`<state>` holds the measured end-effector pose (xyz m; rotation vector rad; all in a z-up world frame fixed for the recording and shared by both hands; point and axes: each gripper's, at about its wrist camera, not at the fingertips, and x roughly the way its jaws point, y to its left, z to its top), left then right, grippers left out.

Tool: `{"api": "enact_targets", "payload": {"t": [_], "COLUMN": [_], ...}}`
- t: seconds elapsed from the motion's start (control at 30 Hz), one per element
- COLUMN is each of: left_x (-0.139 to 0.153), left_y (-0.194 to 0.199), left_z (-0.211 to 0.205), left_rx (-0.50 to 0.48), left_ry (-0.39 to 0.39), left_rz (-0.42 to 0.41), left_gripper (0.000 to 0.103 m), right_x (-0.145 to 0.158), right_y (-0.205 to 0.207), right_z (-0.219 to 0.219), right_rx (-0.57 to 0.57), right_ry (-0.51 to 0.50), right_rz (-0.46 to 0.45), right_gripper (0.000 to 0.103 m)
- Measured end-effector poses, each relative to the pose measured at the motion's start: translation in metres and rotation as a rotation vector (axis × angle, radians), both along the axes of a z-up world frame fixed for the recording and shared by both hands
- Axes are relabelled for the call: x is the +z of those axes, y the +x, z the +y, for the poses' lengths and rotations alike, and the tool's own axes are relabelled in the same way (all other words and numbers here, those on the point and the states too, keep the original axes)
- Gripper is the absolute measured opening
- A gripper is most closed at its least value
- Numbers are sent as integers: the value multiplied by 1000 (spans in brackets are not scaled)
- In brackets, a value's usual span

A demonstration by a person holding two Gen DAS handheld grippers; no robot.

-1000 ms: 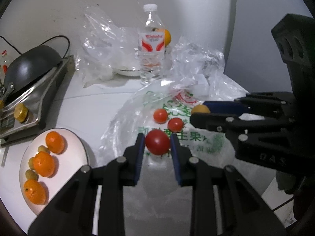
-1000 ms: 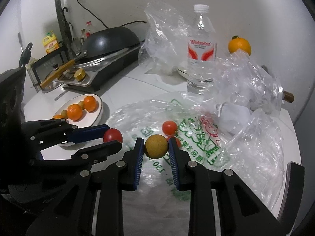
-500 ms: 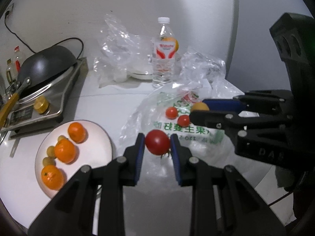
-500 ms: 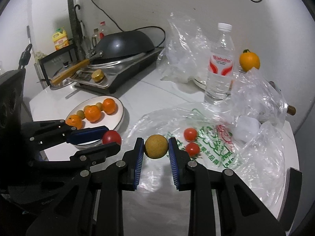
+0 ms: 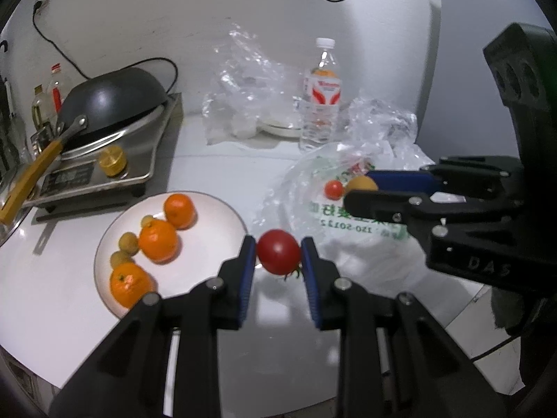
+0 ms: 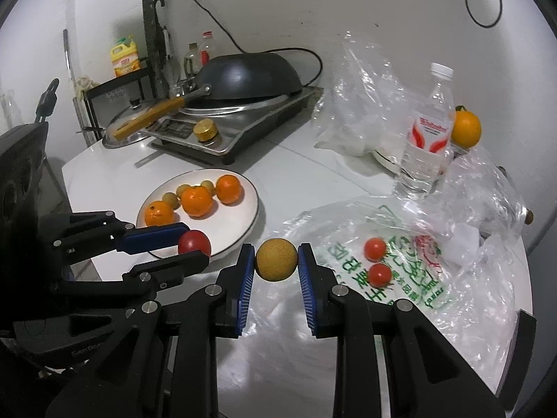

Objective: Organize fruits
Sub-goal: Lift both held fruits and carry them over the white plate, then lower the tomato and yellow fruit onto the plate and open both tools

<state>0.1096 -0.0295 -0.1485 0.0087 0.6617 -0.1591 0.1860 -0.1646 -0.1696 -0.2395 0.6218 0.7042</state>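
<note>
My left gripper (image 5: 278,256) is shut on a red tomato (image 5: 279,256) and holds it above the table, just right of a white plate (image 5: 216,209). The plate carries three oranges (image 5: 158,240) and several small yellow-green fruits (image 5: 128,243). My right gripper (image 6: 276,261) is shut on a round yellow-brown fruit (image 6: 276,260), held above the near edge of a flat plastic bag (image 6: 410,271). Two small tomatoes (image 6: 375,248) lie on that bag. The plate also shows in the right wrist view (image 6: 240,230), to the left of my right gripper.
A black wok (image 5: 111,97) sits on a steel cooker (image 5: 104,170) at the back left. A water bottle (image 5: 322,94), crumpled clear bags (image 5: 243,83) and a lone orange (image 6: 465,129) stand at the back. The table's edge (image 6: 522,313) runs close on the right.
Both grippers have drawn back and to the left with their fruit. The plate now lies close to the left gripper, and the bag has fallen away to the right.
</note>
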Motion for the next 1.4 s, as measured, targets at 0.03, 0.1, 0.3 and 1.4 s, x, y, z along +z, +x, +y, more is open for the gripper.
{"api": "enact_targets", "payload": {"t": [0.03,0.1,0.3,1.4], "left_x": [0,-1,-6,-53], "left_y": [-1,-2,-4,53], "left_z": [4,10,29,52], "left_rx": [3,9,33,57], "left_ry": [0,0,2,-27], "left_rz": [1,2,5,108], "left_gripper": [27,27,27,27], "right_x": [0,-1,-4,-34], "right_y": [0,-1,-2,50], "right_z": [3,8,27,77], "right_rx": [2,6,25,76], "right_ry": [-2,-6,-23,-58], "right_rz": [1,2,5,85], "right_gripper": [27,27,27,27]}}
